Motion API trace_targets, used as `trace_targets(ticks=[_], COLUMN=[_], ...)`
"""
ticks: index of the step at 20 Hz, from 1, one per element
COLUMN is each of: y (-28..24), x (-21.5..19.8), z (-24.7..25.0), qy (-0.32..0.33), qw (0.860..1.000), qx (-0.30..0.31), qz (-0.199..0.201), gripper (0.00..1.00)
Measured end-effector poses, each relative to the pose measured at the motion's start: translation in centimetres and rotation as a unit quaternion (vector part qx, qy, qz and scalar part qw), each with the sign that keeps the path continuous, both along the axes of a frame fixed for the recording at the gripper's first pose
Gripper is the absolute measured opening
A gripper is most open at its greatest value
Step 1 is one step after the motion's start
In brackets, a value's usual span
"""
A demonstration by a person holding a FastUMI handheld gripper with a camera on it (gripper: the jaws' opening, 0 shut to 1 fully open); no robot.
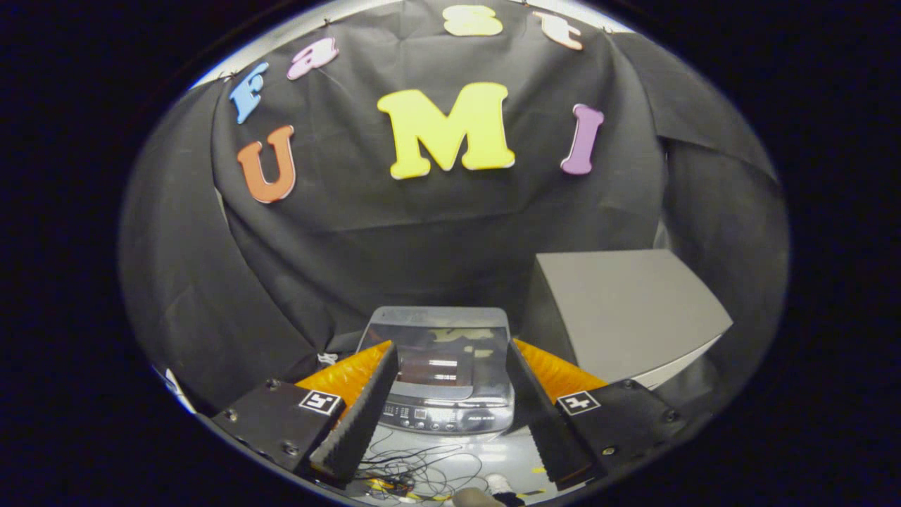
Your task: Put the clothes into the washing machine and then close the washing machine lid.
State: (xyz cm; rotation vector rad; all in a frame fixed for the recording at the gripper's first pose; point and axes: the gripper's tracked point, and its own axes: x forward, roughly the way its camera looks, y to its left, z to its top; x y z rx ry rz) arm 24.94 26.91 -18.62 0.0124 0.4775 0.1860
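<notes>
A small grey top-loading washing machine (440, 352) stands just beyond my fingers, framed between them. Its dark glass lid (445, 355) lies flat and reflects the booth; the control panel (433, 417) faces me along its near edge. My gripper (450, 352) is open, the fingers spread wide on either side of the machine with nothing between them, and it hangs above and short of the machine. No clothes can be made out in this view.
A large grey box (623, 310) stands right of the machine, beyond my right finger. Thin dark wires (422, 468) lie tangled on the white surface (507, 458) below the fingers. Black cloth closes the back and both sides.
</notes>
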Motion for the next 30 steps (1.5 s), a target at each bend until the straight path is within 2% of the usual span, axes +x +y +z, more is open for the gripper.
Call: trace_targets(ticks=[6,12,17,21,25,30], y=[-8.3,-18.7,-24.9,-28.1,-28.9,-28.7], x=[-6.5,-13.8,-19.3,-21.4,-23.4,-24.9], z=[8.4,14.0,14.3,13.5,12.7,11.4], qy=[-0.105,-0.203,-0.232,-0.233,-0.238,-0.232], qw=[0.994,0.978,0.971,0.971,0.97,0.971], qx=[0.007,0.005,0.007,0.016,0.021,0.029], qz=[-0.021,-0.052,-0.056,-0.045,-0.038,-0.055], gripper=[0.97,0.98,0.99,0.99,0.99,0.99])
